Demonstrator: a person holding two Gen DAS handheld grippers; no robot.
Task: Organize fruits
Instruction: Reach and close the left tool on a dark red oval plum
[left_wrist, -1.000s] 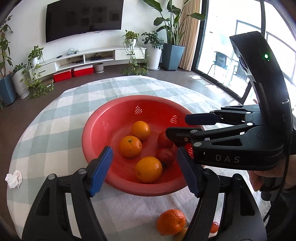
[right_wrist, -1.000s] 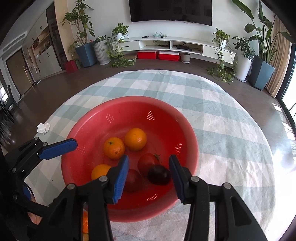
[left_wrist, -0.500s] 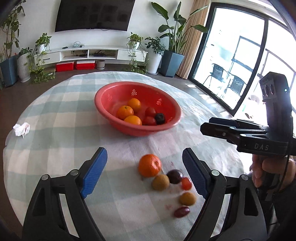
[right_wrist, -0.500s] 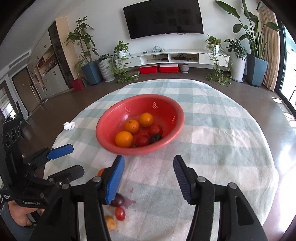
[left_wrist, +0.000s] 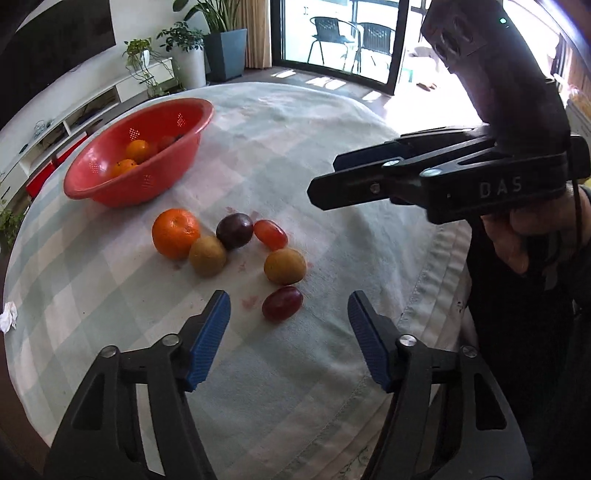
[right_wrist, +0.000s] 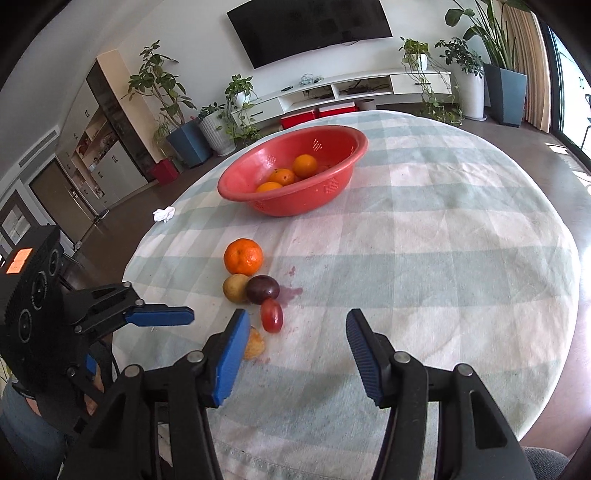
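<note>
While both tongs stand unclenched and empty, left gripper (left_wrist: 288, 341) jaws just narrowed | dark-red oval grape (left_wrist: 282, 303) on checked cloth just ahead | soft, slippery, bruisable | pinch lightly across its short middle.

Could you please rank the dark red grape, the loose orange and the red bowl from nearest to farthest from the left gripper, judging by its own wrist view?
1. Dark red grape, just ahead of the left gripper.
2. Loose orange, farther, left.
3. Red bowl, far left.

Both the left gripper (left_wrist: 288, 328) and the right gripper (right_wrist: 293, 347) point downward, apart and holding nothing, the left's jaws just narrowed.
</note>
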